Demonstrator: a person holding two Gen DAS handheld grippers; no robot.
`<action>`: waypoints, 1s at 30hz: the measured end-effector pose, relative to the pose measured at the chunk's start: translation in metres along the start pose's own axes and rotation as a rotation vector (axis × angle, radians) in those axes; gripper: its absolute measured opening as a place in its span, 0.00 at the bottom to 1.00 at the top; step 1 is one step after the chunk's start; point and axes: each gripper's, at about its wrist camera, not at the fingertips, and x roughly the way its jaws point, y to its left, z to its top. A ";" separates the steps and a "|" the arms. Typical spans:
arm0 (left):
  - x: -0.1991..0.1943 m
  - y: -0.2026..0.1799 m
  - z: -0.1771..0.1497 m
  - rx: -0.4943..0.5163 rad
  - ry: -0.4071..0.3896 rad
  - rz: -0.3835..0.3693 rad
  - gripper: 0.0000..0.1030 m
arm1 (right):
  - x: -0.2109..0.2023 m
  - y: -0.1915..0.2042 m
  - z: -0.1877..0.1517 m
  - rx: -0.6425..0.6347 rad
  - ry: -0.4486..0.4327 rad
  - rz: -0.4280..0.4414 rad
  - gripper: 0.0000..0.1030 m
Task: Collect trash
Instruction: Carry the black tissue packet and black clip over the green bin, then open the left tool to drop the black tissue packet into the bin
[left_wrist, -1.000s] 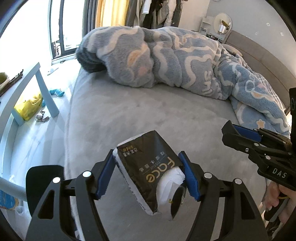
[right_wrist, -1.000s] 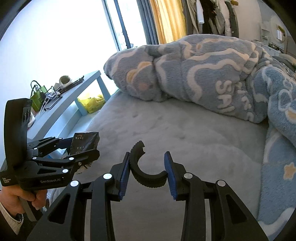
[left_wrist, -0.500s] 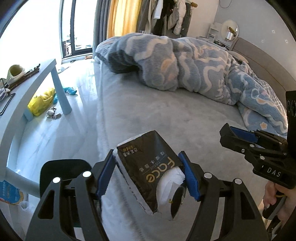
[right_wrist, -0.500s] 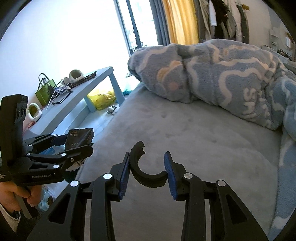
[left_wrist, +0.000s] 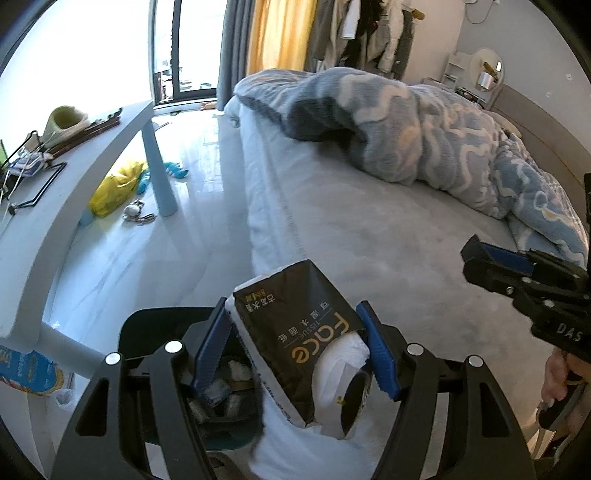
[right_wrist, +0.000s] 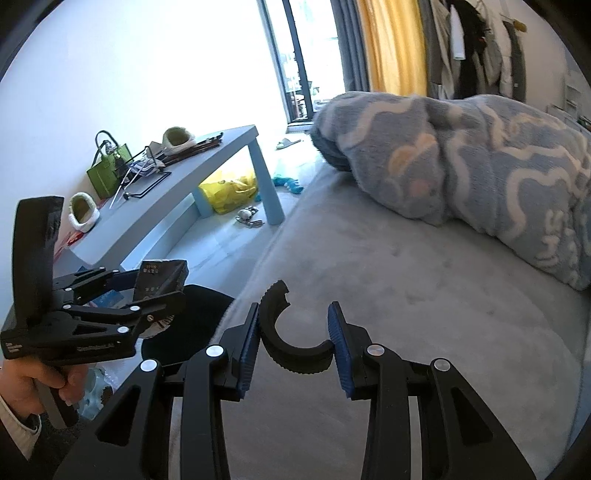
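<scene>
Trash bin (left_wrist: 162, 373), dark and part-filled, sits just below the left gripper (left_wrist: 295, 349), clamped on a black tissue pack (left_wrist: 295, 343) at the bed's (left_wrist: 388, 251) edge. Right gripper (right_wrist: 293, 339) pinches a curved black piece (right_wrist: 291, 347). Beyond: open floor, blue table (left_wrist: 92, 166), rumpled blanket (left_wrist: 424, 136).
</scene>
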 end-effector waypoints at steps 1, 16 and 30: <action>0.001 0.007 -0.001 -0.007 0.004 0.006 0.69 | 0.003 0.005 0.002 -0.005 0.001 0.007 0.36; 0.018 0.100 -0.027 -0.109 0.143 0.057 0.69 | 0.050 0.080 0.027 -0.073 0.018 0.105 0.36; 0.025 0.169 -0.054 -0.197 0.274 0.066 0.79 | 0.106 0.150 0.037 -0.147 0.073 0.178 0.36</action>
